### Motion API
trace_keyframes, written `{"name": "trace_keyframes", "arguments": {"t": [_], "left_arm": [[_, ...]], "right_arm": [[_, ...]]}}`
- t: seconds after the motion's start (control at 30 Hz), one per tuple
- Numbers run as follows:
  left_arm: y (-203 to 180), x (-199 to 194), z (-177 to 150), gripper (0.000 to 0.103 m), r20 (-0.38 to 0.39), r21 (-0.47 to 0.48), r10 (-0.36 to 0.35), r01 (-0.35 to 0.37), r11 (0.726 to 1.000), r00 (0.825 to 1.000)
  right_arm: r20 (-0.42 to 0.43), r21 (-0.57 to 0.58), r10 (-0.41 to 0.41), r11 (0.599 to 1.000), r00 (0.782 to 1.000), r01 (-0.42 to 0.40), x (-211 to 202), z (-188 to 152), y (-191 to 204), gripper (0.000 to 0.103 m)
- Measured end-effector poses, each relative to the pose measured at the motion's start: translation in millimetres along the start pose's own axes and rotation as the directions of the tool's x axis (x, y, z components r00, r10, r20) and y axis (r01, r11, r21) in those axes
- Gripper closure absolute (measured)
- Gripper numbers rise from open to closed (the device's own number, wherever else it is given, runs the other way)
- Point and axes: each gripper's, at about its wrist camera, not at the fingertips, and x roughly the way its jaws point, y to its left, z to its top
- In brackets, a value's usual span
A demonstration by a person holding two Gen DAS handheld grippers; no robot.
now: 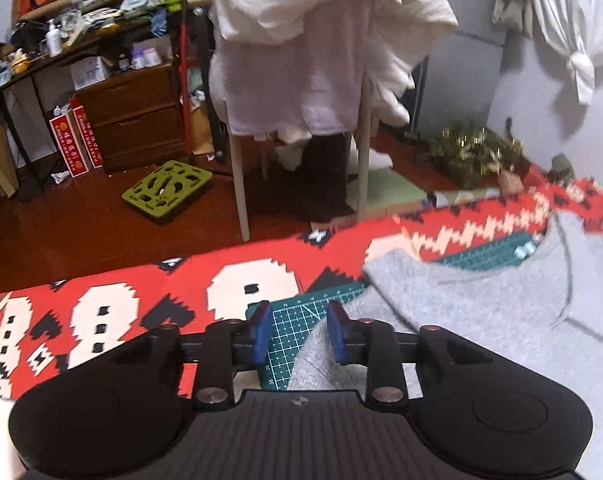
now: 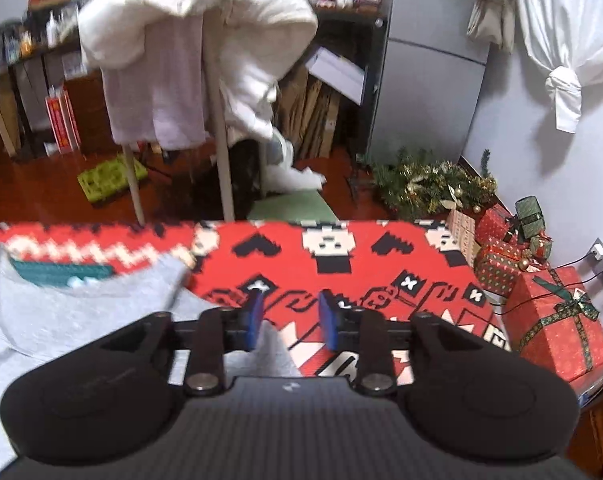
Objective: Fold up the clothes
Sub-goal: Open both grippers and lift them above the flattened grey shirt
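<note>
Folding barely begun: the grey knit sweatshirt lies spread at lower right of the left view, over the red patterned cloth.

Your left gripper and right gripper both stand open, each over a garment edge, gripping nothing. Open cloth beyond gives room; the table's far edge runs mid-frame.

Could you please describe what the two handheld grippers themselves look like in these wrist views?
Both look alike. The left gripper and right gripper each have a matte black body with two rounded lobes, a ribbed grey-black centre panel bearing a small logo, black linkage arms with silver pivot screws on a crossbar, and two flat blue fingers. No cables, hands or sleeves are visible.
</note>
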Motion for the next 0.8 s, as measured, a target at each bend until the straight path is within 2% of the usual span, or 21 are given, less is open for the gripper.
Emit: {"name": "trace_keyframes", "arguments": {"t": [0.03,0.1,0.27,0.3,0.5,0.57,0.67,0.8], "left_arm": [[0,-8,1,0.071,0.004,-0.013,-0.006,0.006,1.0,1.0],[-2,-28,0,0.06,0.021,-0.042,-0.027,0.027,0.999,0.999],[-22,-82,-24,0.039,0.053,-0.099,-0.065,0.07,0.993,0.996],[-28,-91,-31,0.037,0.051,-0.111,-0.071,0.077,0.991,0.996],[-66,-125,-85,0.019,0.064,-0.156,-0.078,0.087,0.984,0.995],[-80,-130,-102,0.019,0.065,-0.163,-0.072,0.082,0.983,0.995],[-103,-129,-121,0.019,0.062,-0.114,-0.063,0.069,0.991,0.996],[-121,-124,-142,0.019,0.059,-0.037,-0.067,0.069,0.997,0.996]], "right_arm": [[0.012,0.018,0.018,1.0,1.0,-0.019,-13,0,-1,0.053],[0.047,0.041,0.055,0.998,0.997,-0.057,-40,-2,1,0.033],[0.102,0.049,0.124,0.99,0.987,-0.13,-107,-27,19,0.005],[0.111,0.043,0.135,0.989,0.985,-0.14,-120,-36,24,0.001],[0.136,-0.006,0.142,0.99,0.98,-0.143,-173,-92,67,0.0],[0.127,-0.009,0.15,0.989,0.981,-0.15,-182,-113,82,0.0],[0.099,0.011,0.163,0.986,0.982,-0.165,-187,-147,104,0.0],[0.044,-0.002,0.14,0.99,0.989,-0.14,-180,-184,129,0.0]]}}
